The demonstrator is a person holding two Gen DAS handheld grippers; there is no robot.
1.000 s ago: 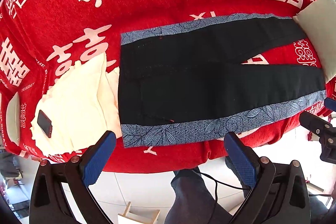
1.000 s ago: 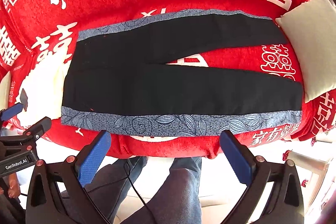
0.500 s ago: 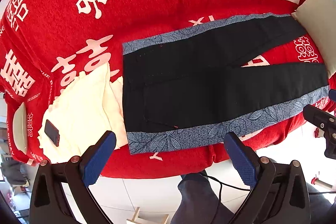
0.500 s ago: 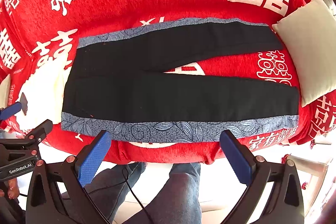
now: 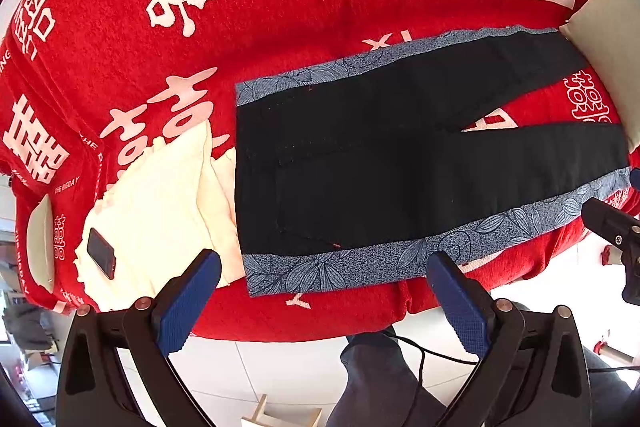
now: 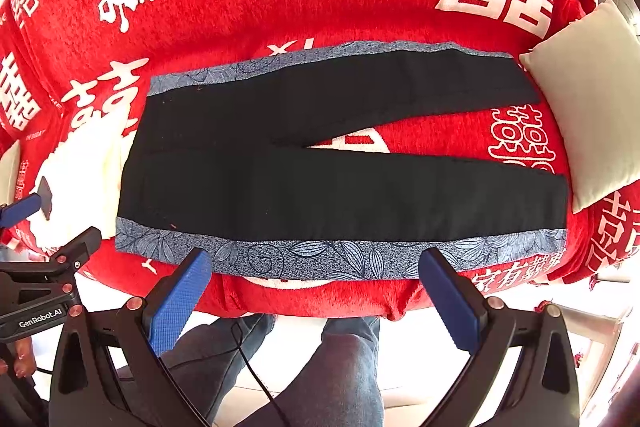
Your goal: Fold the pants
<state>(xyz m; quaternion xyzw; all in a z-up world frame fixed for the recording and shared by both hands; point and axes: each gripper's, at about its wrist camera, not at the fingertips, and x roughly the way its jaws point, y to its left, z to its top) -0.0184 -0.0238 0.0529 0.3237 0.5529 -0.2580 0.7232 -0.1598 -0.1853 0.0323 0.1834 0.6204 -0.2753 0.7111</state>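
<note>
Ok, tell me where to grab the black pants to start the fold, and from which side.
Take the pants by the near patterned side stripe, coming in from the bed's front edge. They lie flat, legs spread, and that stripe runs right before both open grippers: left gripper, right gripper.

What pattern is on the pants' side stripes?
Blue-grey leaf print on the side stripe of the black pants; clearest in the right wrist view.

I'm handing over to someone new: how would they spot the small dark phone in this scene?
Start at the red blanket with white characters. Left of the black pants, past the waistband, lies a cream cloth. The phone lies on that cloth's near-left corner: the only small, glossy black rectangle there, set apart from the matte pants.
</note>
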